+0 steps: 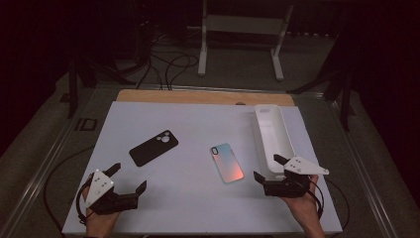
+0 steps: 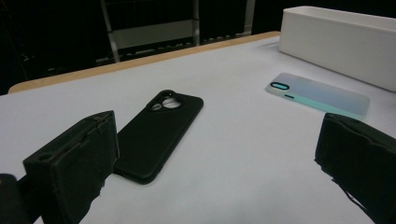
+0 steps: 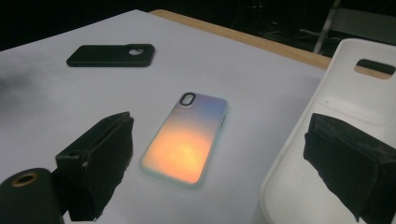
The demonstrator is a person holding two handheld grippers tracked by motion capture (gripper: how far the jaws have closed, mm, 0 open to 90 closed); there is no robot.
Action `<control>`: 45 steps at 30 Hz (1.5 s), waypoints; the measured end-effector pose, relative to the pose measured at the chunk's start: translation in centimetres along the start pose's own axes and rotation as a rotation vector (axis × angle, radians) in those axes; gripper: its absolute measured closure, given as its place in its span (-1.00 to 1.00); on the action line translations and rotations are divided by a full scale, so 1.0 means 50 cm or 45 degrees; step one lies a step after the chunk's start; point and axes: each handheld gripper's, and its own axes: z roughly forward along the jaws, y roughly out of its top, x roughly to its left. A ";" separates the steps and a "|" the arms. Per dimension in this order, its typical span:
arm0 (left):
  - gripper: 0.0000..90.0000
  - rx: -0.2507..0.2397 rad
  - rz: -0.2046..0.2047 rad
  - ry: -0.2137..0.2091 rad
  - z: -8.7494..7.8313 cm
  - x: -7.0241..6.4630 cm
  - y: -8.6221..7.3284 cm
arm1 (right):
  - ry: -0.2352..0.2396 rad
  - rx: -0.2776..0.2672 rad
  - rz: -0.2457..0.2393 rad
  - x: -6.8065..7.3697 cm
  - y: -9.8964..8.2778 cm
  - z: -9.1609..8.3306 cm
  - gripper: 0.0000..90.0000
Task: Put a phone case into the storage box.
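High view: black phone case (image 1: 153,148) lies flat on white tabletop (image 1: 198,208), just ahead & a bit right of left gripper (image 1: 132,177), jaws apart, empty. Long axis runs diagonal, camera end far-right. Iridescent phone case (image 1: 227,162) sits left-fwd of right gripper (image 1: 269,167), also open, beside white tray (image 1: 272,134).
Left gripper view: black case (image 2: 159,135) near left jaw, angled away.
Right gripper view: iridescent case (image 3: 187,140) btwn the jaws, tray (image 3: 327,140) at right; dark room behind

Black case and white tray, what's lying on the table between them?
The iridescent case lies flat between the black case and the white tray, apart from both. The high view shows it plainly.
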 end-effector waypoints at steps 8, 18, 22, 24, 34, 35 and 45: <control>-1.00 0.008 0.010 0.006 0.002 -0.002 -0.002 | -0.001 0.013 0.005 0.004 0.029 0.023 -0.82; -1.00 0.007 0.008 0.007 0.002 -0.002 -0.003 | 0.009 0.059 -0.005 0.015 0.054 0.056 -0.82; -1.00 0.009 0.009 0.007 0.004 -0.002 -0.003 | 0.019 0.076 -0.013 0.022 0.060 0.070 -0.82; -1.00 0.008 0.010 0.008 0.003 -0.003 -0.003 | 0.029 0.087 -0.017 0.025 0.064 0.077 -0.82; -1.00 0.010 0.010 0.011 0.003 -0.002 -0.004 | 0.037 0.143 -0.006 0.036 0.080 0.112 -0.82; -1.00 0.010 0.009 0.010 0.003 -0.002 -0.004 | 0.039 0.150 -0.001 0.038 0.081 0.116 -0.82; -1.00 0.013 0.009 0.010 0.003 -0.001 -0.004 | 0.056 0.239 0.014 0.056 0.087 0.157 -0.82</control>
